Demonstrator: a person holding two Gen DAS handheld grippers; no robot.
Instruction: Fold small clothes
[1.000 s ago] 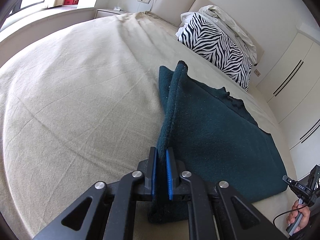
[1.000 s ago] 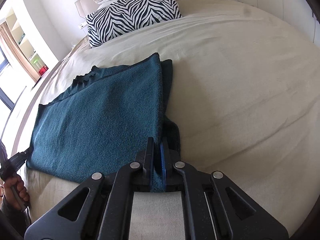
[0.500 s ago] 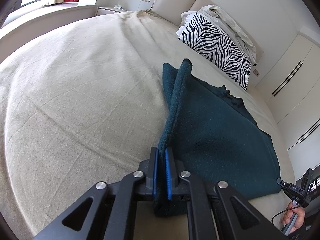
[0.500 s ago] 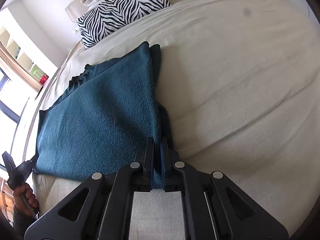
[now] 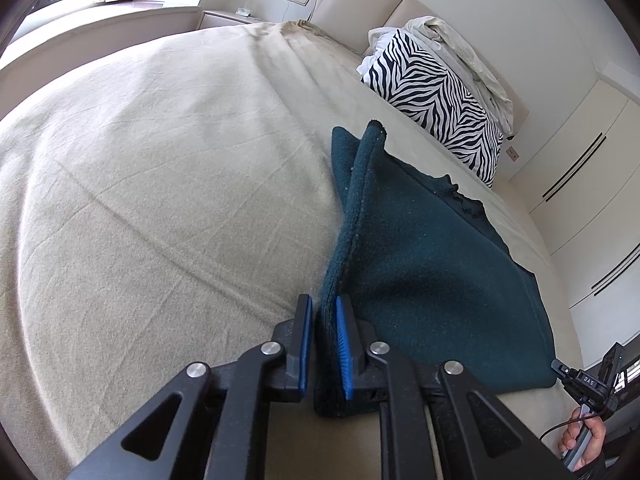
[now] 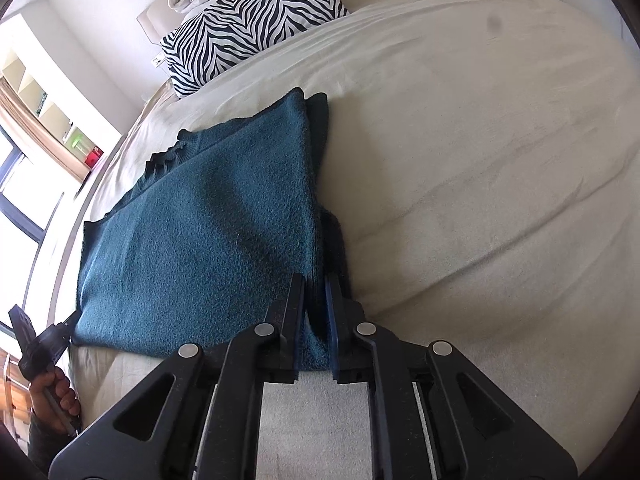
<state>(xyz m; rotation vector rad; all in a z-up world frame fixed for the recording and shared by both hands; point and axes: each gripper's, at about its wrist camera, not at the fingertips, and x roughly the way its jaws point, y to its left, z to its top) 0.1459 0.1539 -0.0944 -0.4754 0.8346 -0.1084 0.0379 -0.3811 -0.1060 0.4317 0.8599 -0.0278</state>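
A dark teal knitted garment [image 5: 432, 272] lies folded over on the beige bed [image 5: 160, 160], near its front edge. My left gripper [image 5: 322, 304] stands at the garment's near left corner, where the folded edge rises in a ridge. Its jaws are opening: the cloth is still between the blue pads and a gap shows beside the left pad. My right gripper [image 6: 314, 280] is at the garment's [image 6: 208, 216] near right corner. Its jaws are opening too, with the doubled edge still between them.
A zebra-striped pillow [image 5: 436, 100] and crumpled white bedding sit at the headboard. White wardrobe doors [image 5: 580, 168] stand right of the bed, a window and shelves [image 6: 60, 120] to its left. A person's hand [image 6: 52, 396] grips the other handle at the bed's [image 6: 480, 160] front edge.
Both grippers' pads have parted a little from the cloth they were pinching. The garment's edges have settled lower on the bed. The hands have hardly moved.
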